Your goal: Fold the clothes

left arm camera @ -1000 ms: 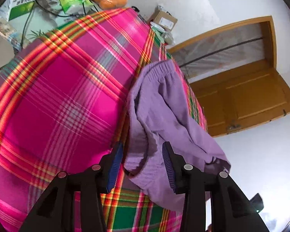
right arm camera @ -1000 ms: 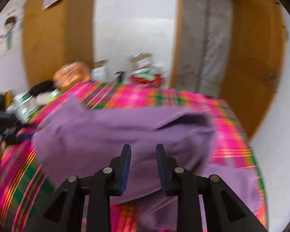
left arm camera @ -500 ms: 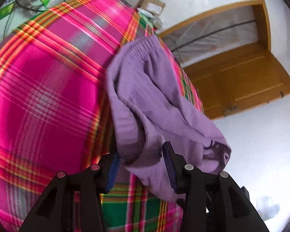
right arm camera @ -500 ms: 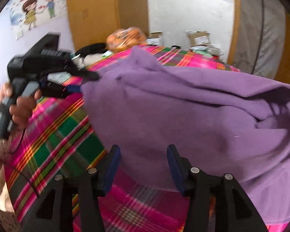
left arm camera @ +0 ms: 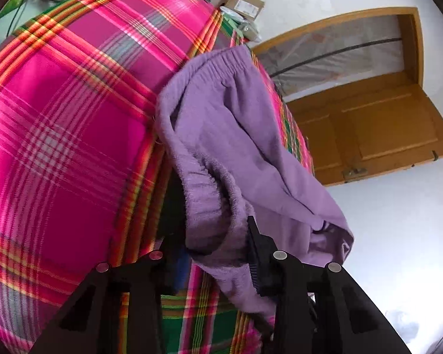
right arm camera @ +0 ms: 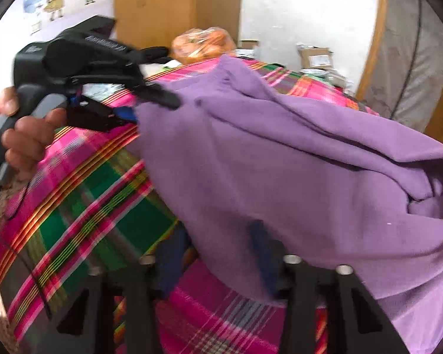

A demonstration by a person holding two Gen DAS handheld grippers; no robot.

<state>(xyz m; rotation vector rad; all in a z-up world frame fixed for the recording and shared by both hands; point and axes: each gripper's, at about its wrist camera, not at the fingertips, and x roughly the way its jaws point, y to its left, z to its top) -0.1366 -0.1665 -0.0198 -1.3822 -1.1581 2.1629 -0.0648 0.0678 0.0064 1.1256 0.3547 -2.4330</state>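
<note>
Trousers (left arm camera: 239, 135) of purple fleece, with an elastic waistband, lie rumpled along one edge of a table covered by a pink, green and orange plaid cloth (left arm camera: 65, 135), part of the fabric lifted off the cloth. The left gripper (left arm camera: 218, 253) has its jaws spread around a bunched fold of the trousers, though a firm pinch cannot be told; the right gripper (right arm camera: 218, 253) stands released at the garment's near hem. A bag of oranges (right arm camera: 203, 44) and cardboard boxes (right arm camera: 316, 56) sit at the far edge.
</note>
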